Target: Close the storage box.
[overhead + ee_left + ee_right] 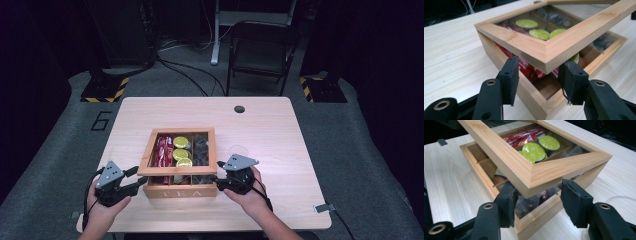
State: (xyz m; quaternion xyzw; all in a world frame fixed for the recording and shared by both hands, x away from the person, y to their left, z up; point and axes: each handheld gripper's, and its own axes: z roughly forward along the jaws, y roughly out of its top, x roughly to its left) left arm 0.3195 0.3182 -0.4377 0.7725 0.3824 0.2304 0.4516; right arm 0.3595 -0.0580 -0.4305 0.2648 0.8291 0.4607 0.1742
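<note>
A wooden tea box (pixel 180 191) marked TEA stands at the near middle of the table. Its glass-paned lid (pixel 175 171) hangs ajar, front edge lifted off the box. My left gripper (pixel 137 178) is shut on the lid's front left corner (pixel 534 47), with the jaws (pixel 540 77) straddling that corner above the box wall (pixel 534 97). My right gripper (pixel 218 181) is shut on the front right corner (pixel 529 173), its jaws (pixel 537 197) on either side. Inside lie red packets (pixel 162 150), yellow-green capsules (pixel 534 151) and dark packets (pixel 201 147).
The light wooden table (pixel 270 135) has a small dark hole (pixel 239 109) near its far edge and a clear round mark (pixel 239 149) right of the box. A black folding chair (pixel 262 47) and stand bases with hazard tape (pixel 105 90) stand beyond it.
</note>
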